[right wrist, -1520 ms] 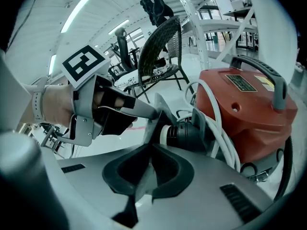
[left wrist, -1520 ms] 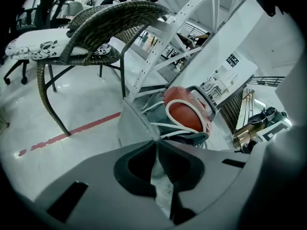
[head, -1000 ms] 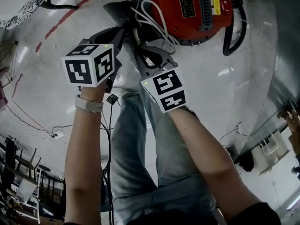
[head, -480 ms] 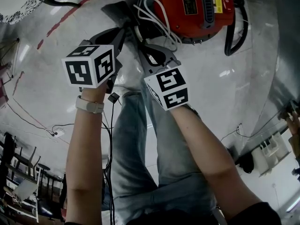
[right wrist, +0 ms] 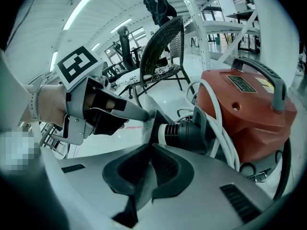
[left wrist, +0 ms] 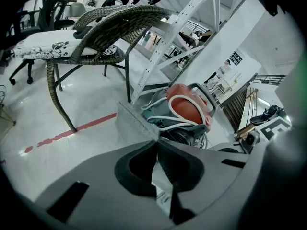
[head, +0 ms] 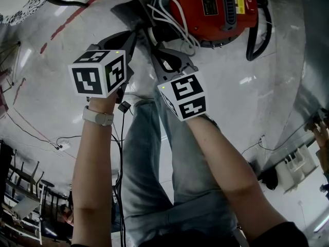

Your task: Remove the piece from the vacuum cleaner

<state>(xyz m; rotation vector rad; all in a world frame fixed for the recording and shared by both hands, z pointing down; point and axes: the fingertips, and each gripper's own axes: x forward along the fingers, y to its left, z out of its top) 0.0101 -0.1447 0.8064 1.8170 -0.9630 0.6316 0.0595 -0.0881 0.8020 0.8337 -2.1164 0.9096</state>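
Two tongs are biting the same thing: the flat grey piece at the front of the red vacuum cleaner. The left tongs are pinching the thin edge of the piece. They are almost fully shut, and they have just been squeezing a little tighter. The right tongs are pinching it too, closed on the edge right beside the spot where the piece is joining the black hose end.

I think the person is holding it in two places so the piece is not twisting or slipping when it gets pulled. The grip near the joint is likely there because that is where the piece has to come loose. The vacuum cleaner is lying on the floor with its white cord looped next to the hose end. It looks heavy enough to stay put while the piece is being tugged.

The piece is still sitting on the hose end, so the job is not done yet.

Compared with a second ago, hardly anything is changing. Both hands are staying in almost the same place, pointing at the vacuum cleaner, and the piece is still joined on. Only the left tongs are gripping a bit harder.
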